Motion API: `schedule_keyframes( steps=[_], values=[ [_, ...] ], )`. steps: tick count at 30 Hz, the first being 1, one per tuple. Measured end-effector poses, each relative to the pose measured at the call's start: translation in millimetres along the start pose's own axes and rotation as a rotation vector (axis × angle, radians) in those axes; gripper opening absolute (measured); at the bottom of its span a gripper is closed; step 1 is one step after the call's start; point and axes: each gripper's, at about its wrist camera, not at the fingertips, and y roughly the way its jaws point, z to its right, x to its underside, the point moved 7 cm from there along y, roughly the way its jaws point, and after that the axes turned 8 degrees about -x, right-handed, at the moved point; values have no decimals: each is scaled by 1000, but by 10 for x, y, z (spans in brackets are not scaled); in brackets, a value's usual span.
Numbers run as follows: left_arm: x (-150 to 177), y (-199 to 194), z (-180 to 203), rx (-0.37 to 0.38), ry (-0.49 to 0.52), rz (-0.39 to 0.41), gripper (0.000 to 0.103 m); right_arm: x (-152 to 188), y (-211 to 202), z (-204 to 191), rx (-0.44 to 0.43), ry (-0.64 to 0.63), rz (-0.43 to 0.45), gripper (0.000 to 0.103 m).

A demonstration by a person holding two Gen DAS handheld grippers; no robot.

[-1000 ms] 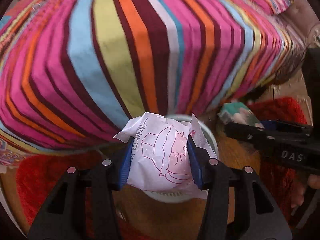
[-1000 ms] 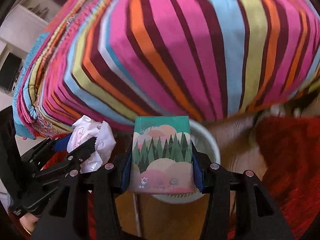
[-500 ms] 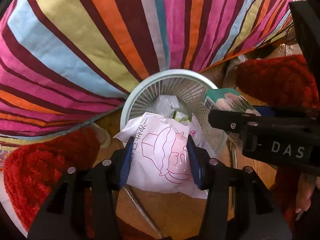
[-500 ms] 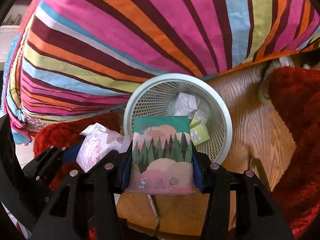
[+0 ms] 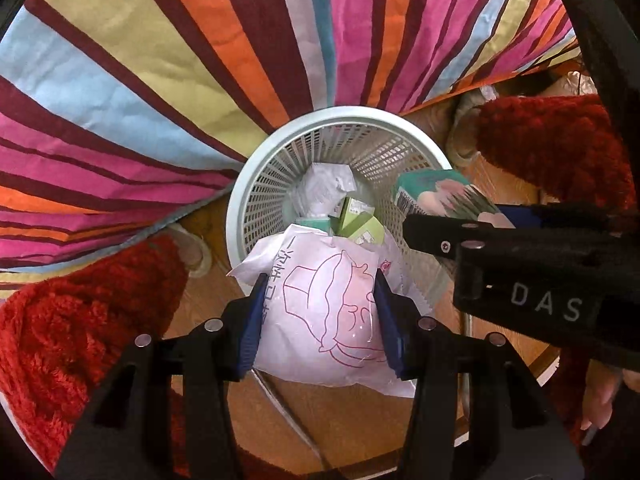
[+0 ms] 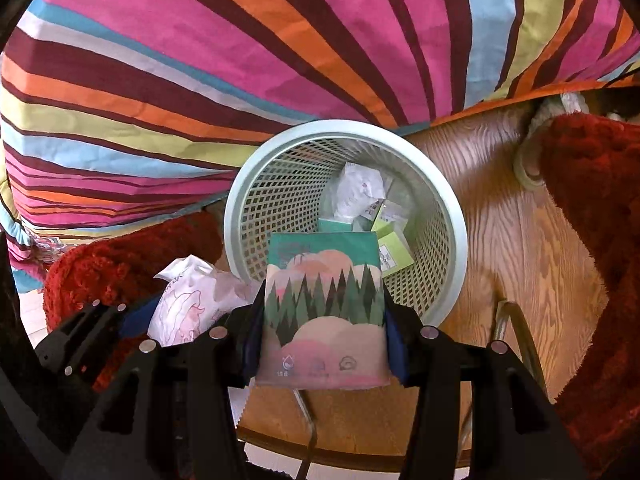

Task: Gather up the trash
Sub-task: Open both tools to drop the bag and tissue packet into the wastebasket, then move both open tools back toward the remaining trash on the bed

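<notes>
Two grippers: each clamps one piece of trash above the mouth of a mesh bin.
Striped cloth (image 5: pixel 168 92): hangs across the top of both views in pink, orange, maroon, blue and yellow-green bands; its lower edge runs just behind the bin.
Wooden floor (image 6: pixel 508 220): brown grain, showing to the right of the bin and under it.
Red shaggy rug (image 6: pixel 592 216): one mass at the right, another (image 5: pixel 80 312) at the left, with the bin between them.
Waste basket (image 6: pixel 248 200): pale, round, lattice-walled, upright on the floor; it holds a crumpled white wrapper (image 6: pixel 360 188) and small green cartons (image 6: pixel 394 248).
Left gripper (image 5: pixel 320 308): blue pads pressed on both sides of a white wrapper (image 5: pixel 328 304) with pink line drawing, held over the near rim of the basket.
Right gripper (image 6: pixel 324 320): fingers closed against both edges of a tissue pack (image 6: pixel 324 312) printed with dark green trees and pink hills, held upright over the near rim of the basket; the left wrist view shows it (image 5: pixel 436 196) beside the white wrapper, over the right side of the opening.
</notes>
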Motion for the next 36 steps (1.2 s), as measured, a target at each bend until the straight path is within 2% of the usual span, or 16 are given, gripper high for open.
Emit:
schedule_keyframes(
  steps=[6,9,11,12,13,14,15,26,36],
  values=[
    [-4,97,15,9,-4,-31,51,9,61,-19,-4,-7,-28,48],
    [9,130,2,20,-22,-50,56,14,80,-16,5,5,-37,49],
    [22,157,-22,10,-34,-66,69,23,93,11,16,25,-42,58],
    [25,167,-29,12,-37,-70,71,20,88,11,10,31,-38,74],
    [23,171,-30,15,-38,-70,76,17,72,4,3,34,-31,83],
    [25,163,-33,11,-38,-67,82,16,56,10,-1,34,-27,84],
    [23,151,-34,8,-36,-62,82,3,23,7,-6,36,-11,84],
    [15,31,-120,-13,-76,-19,83,-45,-156,203,-50,160,50,84],
    [1,-181,-193,-29,-105,77,83,-44,-336,156,-52,132,122,84]
  ],
)
